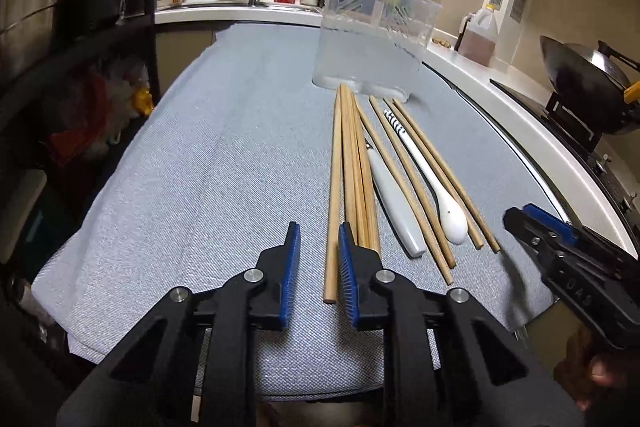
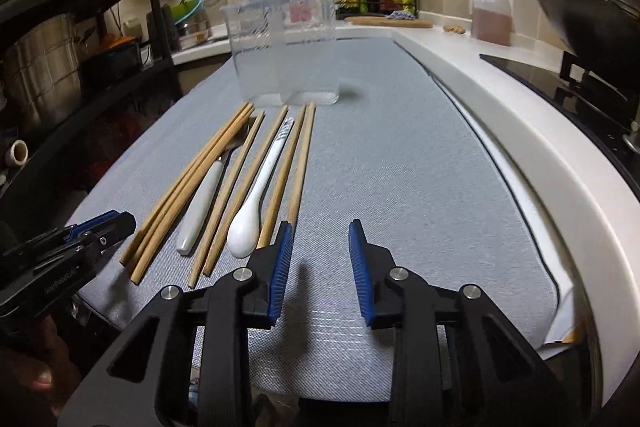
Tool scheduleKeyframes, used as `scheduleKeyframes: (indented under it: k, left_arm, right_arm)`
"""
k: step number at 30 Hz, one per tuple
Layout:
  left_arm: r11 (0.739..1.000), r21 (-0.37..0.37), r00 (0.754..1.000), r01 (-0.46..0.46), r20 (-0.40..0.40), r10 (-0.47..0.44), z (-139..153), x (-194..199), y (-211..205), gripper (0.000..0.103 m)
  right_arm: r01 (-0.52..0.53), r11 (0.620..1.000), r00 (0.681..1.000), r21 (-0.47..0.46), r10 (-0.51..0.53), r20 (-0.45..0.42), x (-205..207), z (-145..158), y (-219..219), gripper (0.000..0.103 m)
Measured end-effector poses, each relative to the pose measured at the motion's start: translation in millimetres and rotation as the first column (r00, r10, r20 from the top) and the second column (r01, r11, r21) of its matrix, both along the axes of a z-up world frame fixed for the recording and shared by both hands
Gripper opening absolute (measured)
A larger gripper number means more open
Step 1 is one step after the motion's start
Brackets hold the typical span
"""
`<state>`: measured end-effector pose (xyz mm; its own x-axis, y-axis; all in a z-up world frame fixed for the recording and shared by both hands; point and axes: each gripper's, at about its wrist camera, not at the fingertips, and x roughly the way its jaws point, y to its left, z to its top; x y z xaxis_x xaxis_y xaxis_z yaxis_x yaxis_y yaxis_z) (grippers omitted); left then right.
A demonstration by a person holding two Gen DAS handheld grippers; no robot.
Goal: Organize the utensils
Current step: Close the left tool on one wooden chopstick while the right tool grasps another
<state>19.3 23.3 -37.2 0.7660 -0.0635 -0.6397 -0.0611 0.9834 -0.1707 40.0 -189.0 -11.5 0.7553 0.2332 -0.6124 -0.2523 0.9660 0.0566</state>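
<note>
Utensils lie in a loose fan on the grey mat (image 1: 200,167) covering the tabletop, their far ends near the base of the clear plastic holder (image 1: 372,39), which stands upright and looks to be divided into 2 compartments. The wooden chopsticks (image 1: 352,179) are judged light, stiff and thin; a bundle of about 4 lies pressed side by side at the left, so lifting 1 alone risks dragging its neighbours. The white ceramic spoon (image 1: 430,183) is judged heavier, glossy, slippery and breakable; its straight handle is the better place to pinch, not the rounded bowl. The white-handled utensil (image 1: 394,203) lies between chopsticks with its metal end partly hidden; its type cannot be confirmed. The left gripper (image 1: 319,247) hangs low over the near ends of the bundle, jaws spread, with 1 chopstick showing between them and nothing pinched. The right gripper (image 2: 322,247) has jaws spread and empty over bare mat, its left finger just beside the rightmost chopstick. Open mat lies on both sides of the fan. The near mat edge sits close behind the chopstick ends, and the white counter rim (image 2: 500,99) borders the right side.
</note>
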Motion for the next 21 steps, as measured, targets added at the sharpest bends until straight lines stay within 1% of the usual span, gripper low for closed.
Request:
scheduleKeyframes:
  k: [3,5,9,11,15,17,21]
  left_arm:
    - [1.000,0.022,1.000,0.010,-0.027,-0.009,-5.8,1.9,-4.2,0.015]
    - [0.999,0.042,1.000,0.009,-0.025,-0.008,-5.4,1.8,-6.5,0.014]
    - [0.997,0.071,1.000,0.010,-0.021,-0.009,-4.0,2.5,-10.2,0.014]
    - [0.997,0.078,1.000,0.012,-0.018,-0.011,-3.3,3.4,-12.4,0.014]
    - [0.997,0.077,1.000,0.013,-0.017,-0.012,-2.6,3.0,-11.7,0.014]
    - [0.997,0.072,1.000,0.013,-0.016,-0.012,-2.6,3.0,-11.2,0.014]
    - [0.997,0.077,1.000,0.013,-0.011,-0.012,-3.0,3.1,-11.8,0.014]
  right_arm:
    - [0.000,1.000,1.000,-0.014,-0.001,-0.028,4.7,-6.9,2.9,0.030]
    - [-0.001,1.000,0.999,-0.006,0.001,-0.048,7.8,-10.9,3.2,0.030]
    - [-0.012,1.000,0.999,-0.014,0.011,-0.039,8.0,-11.0,4.7,0.030]
    - [-0.003,1.000,0.999,0.011,0.004,-0.039,7.6,-9.5,1.3,0.030]
    - [0.008,0.999,1.000,0.045,-0.008,-0.002,4.1,-1.4,-4.1,0.031]
    - [-0.005,1.000,1.000,0.028,0.005,-0.003,6.0,-1.6,0.6,0.031]
    - [-0.030,0.999,0.999,0.018,0.031,-0.038,9.8,-9.1,7.7,0.030]
